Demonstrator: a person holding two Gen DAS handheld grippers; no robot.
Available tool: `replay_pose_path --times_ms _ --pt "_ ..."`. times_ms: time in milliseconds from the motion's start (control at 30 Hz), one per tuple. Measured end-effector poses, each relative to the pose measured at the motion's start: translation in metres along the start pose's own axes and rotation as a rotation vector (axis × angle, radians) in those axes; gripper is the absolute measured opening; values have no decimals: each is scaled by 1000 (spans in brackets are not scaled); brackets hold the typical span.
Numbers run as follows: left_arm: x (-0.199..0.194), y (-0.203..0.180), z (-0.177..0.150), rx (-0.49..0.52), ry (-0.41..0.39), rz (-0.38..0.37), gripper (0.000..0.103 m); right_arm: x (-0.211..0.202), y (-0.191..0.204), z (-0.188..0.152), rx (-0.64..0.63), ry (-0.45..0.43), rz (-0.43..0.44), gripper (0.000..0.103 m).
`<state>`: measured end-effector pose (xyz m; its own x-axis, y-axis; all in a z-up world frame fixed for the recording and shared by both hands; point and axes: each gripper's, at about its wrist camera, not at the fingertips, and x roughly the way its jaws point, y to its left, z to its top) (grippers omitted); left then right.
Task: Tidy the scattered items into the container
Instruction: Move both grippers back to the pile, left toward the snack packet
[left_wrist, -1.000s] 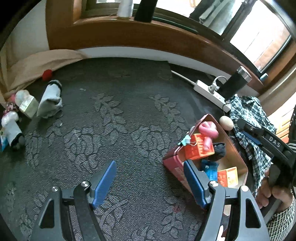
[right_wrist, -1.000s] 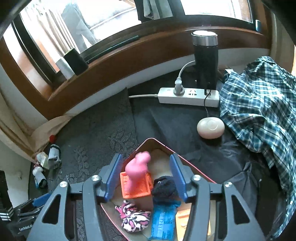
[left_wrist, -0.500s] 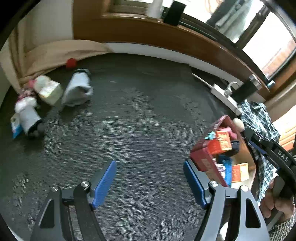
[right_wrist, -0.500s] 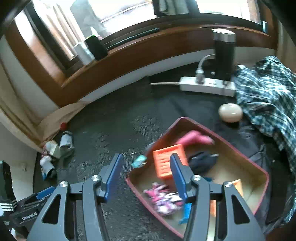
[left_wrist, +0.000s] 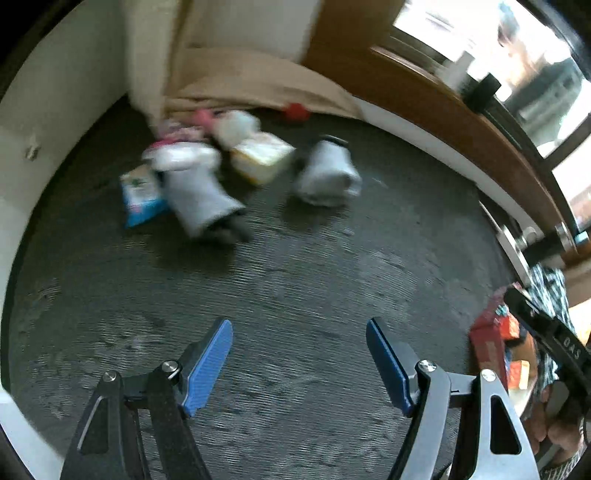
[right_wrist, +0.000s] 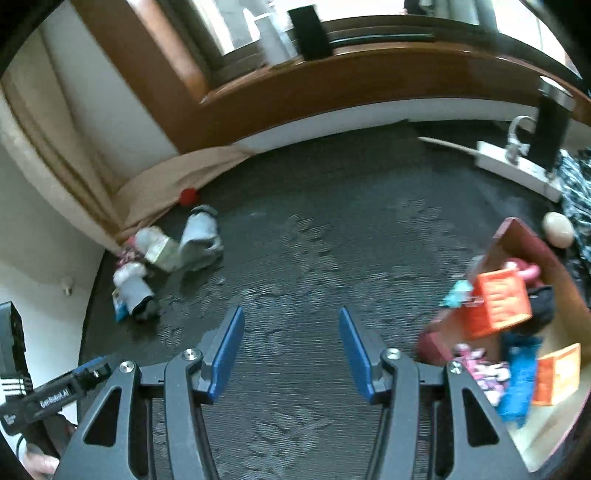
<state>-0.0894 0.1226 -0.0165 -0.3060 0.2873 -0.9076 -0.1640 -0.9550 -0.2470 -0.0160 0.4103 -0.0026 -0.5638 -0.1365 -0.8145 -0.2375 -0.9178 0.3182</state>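
Lying ahead of left gripper (left_wrist: 299, 363), socks (left_wrist: 325, 173)

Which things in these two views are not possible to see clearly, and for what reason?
- Pile of loose items, left wrist view: motion blur; what each one is cannot be told.
- Container, right wrist view: its right side is cut off by the picture edge, and the right claw frame covers its near corner.
- Container, left wrist view: mostly hidden behind the other tool's black arm.
- Labels on the orange boxes: blurred, unreadable.
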Motion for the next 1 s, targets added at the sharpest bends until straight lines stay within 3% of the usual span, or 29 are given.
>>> replay_pose_path --times_ms 267,500,767,1000 --pt "-2 87 26 -122 -24 51 77 33 58 -4 -43 32 19 57" --pt "15 135 53 -193 -17 79 77 54 82 -4 -50 55 2 57" --pt "53 154 85 -219 19 94 77 72 85 0 -26 78 -47 57" --pt "87 159 112 -236 26 152 77 85 76 5 7 103 -93 57"
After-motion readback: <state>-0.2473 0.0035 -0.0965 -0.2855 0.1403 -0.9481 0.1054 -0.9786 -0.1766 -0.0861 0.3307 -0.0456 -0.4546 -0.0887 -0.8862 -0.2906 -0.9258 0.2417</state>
